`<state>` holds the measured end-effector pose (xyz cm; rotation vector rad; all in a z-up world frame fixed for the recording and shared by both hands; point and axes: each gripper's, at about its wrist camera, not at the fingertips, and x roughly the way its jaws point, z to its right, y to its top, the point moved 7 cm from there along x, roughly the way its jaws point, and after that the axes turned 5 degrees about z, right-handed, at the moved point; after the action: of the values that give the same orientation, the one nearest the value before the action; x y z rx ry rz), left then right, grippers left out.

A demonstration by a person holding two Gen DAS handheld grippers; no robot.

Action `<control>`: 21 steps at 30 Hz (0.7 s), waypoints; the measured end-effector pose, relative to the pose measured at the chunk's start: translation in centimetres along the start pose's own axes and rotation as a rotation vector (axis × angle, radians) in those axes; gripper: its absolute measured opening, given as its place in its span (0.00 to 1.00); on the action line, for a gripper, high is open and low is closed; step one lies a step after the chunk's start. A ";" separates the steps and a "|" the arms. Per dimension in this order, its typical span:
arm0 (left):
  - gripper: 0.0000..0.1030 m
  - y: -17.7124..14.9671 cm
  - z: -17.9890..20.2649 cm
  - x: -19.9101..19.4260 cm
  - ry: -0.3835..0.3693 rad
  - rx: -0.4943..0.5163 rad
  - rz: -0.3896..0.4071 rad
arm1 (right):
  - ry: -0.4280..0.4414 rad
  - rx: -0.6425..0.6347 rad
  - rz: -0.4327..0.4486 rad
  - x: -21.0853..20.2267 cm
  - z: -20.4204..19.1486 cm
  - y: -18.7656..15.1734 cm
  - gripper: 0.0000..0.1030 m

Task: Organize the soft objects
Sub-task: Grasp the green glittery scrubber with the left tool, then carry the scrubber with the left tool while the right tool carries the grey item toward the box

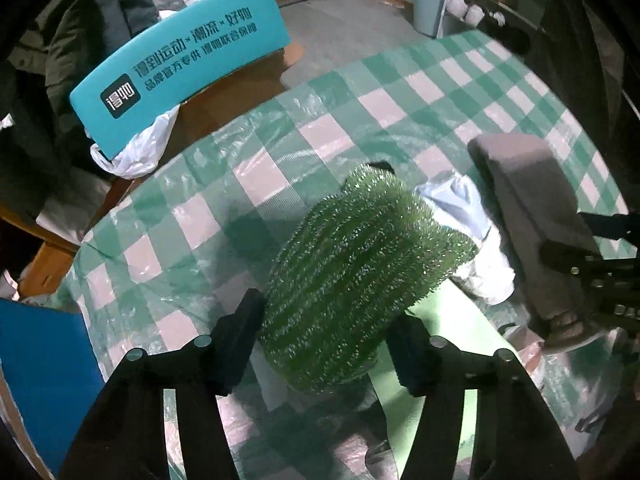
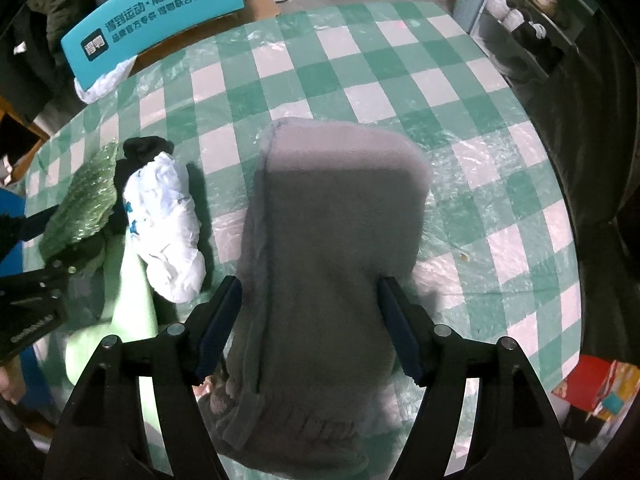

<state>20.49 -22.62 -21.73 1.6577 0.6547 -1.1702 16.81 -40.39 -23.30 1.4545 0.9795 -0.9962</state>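
Note:
My left gripper (image 1: 326, 328) is shut on a glittery green scouring pad (image 1: 360, 280) and holds it above the checked table (image 1: 280, 160). My right gripper (image 2: 310, 312) is shut on a grey fleece sock (image 2: 332, 220), which sticks forward between the jaws above the table. The sock also shows in the left wrist view (image 1: 528, 200), and the green pad in the right wrist view (image 2: 84, 200). A crumpled white cloth with blue print (image 2: 164, 220) lies on the table between the two grippers, next to a black fabric item (image 2: 144, 148) and a pale green item (image 2: 120, 300).
A teal sign with Chinese text (image 1: 180, 60) stands past the table's far left edge, with a white plastic bag (image 1: 136, 152) under it. A blue object (image 1: 40, 380) is at the left. A shoe rack (image 2: 520, 8) and pale blue bin (image 1: 428, 8) stand at the far right. Red packaging (image 2: 592, 380) lies near right.

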 end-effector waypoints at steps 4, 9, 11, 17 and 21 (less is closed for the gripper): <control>0.53 0.3 -0.3 -1.1 -0.029 -0.025 0.019 | -0.006 -0.021 -0.002 0.3 0.1 -0.1 0.61; 0.29 0.5 -0.5 -2.5 -0.095 -0.073 0.038 | -0.018 -0.051 0.011 0.5 0.4 -0.3 0.35; 0.18 0.4 -0.5 -2.9 -0.112 -0.082 0.043 | -0.016 -0.057 0.019 0.3 0.5 -0.4 0.24; 0.14 -0.1 -0.9 -4.2 -0.123 -0.093 0.067 | -0.008 -0.069 0.048 -0.5 0.2 -0.3 0.16; 0.14 -0.3 -1.1 -5.2 -0.174 -0.119 0.065 | 0.009 -0.073 0.059 -1.3 -0.3 -0.4 0.15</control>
<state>18.65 -21.00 -17.04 1.4485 0.5462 -1.1906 16.09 -40.14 -22.19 1.4206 0.9637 -0.9033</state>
